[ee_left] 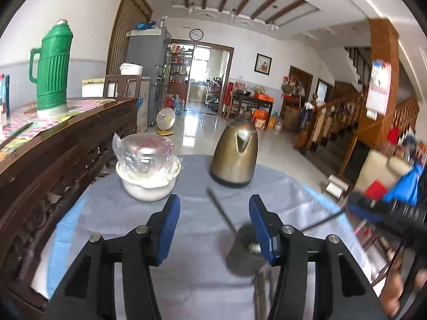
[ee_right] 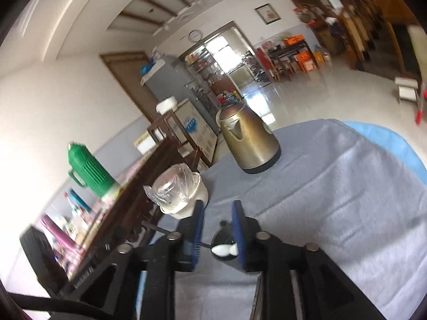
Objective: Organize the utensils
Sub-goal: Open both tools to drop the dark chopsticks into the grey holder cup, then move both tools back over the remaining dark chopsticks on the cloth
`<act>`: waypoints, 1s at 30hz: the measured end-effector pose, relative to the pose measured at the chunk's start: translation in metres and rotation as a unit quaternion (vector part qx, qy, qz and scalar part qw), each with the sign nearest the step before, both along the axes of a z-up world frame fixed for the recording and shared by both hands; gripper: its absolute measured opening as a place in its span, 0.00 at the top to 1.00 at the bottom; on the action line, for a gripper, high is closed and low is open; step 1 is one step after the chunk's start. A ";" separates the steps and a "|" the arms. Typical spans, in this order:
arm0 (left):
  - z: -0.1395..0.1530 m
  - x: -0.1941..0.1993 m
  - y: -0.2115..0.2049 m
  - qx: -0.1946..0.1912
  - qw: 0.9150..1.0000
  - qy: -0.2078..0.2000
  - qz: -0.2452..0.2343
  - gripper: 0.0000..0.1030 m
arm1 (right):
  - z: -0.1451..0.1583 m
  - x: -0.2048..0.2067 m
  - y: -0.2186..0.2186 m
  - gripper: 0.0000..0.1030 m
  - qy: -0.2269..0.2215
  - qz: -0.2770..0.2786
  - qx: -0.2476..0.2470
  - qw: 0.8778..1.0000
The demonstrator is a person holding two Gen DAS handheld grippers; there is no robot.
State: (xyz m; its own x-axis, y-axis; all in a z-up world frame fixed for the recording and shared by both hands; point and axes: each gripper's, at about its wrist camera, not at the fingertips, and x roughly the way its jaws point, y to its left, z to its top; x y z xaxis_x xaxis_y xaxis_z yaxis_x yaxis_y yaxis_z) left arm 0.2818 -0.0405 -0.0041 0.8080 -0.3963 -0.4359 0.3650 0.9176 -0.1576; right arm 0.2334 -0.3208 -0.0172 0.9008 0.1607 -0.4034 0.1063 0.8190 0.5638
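Observation:
A dark round holder [ee_left: 240,256] stands on the grey-blue tablecloth [ee_left: 186,280], beside the right finger of my left gripper [ee_left: 214,201]. A grey utensil handle [ee_left: 220,209] leans out of it, up between the blue pads without touching them; that gripper is open. In the right wrist view the same holder [ee_right: 222,236] sits below and between the pads of my right gripper [ee_right: 218,208], with white spoon heads [ee_right: 221,250] showing inside. That gripper is open too. A thin dark rod [ee_left: 321,221] runs from the right gripper [ee_left: 355,208] towards the holder.
A bronze kettle [ee_left: 234,157] stands at the table's far side. A white bowl holding plastic-wrapped ware [ee_left: 146,181] sits far left. A carved wooden sideboard [ee_left: 66,144] with a green thermos [ee_left: 52,72] borders the table's left. The cloth to the right [ee_right: 333,200] is bare.

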 end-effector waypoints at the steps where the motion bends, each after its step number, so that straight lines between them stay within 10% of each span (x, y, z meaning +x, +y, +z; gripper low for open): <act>1: -0.003 -0.006 0.001 0.004 1.000 0.002 -0.001 0.43 | -0.003 -0.010 -0.003 0.52 -0.001 -0.009 0.003 1.000; 3: -0.013 -0.024 0.001 0.012 1.000 0.015 -0.005 0.43 | -0.007 -0.031 -0.011 0.36 -0.008 -0.032 0.006 0.999; 14: -0.054 -0.087 -0.009 0.022 0.992 0.123 -0.003 0.42 | -0.025 -0.114 -0.025 0.36 -0.014 -0.076 0.025 0.997; 30: -0.042 -0.146 0.010 0.093 0.988 0.107 0.054 0.42 | -0.011 -0.174 0.008 0.36 -0.017 -0.076 -0.006 0.997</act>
State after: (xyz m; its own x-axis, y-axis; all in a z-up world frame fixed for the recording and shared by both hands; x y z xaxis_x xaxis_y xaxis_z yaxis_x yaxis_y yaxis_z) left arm 0.1353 -0.0308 -0.0462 0.7224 -0.2096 -0.6590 0.2399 0.9697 -0.0455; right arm 0.0589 -0.3129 -0.0279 0.9278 0.0170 -0.3728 0.2101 0.8018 0.5594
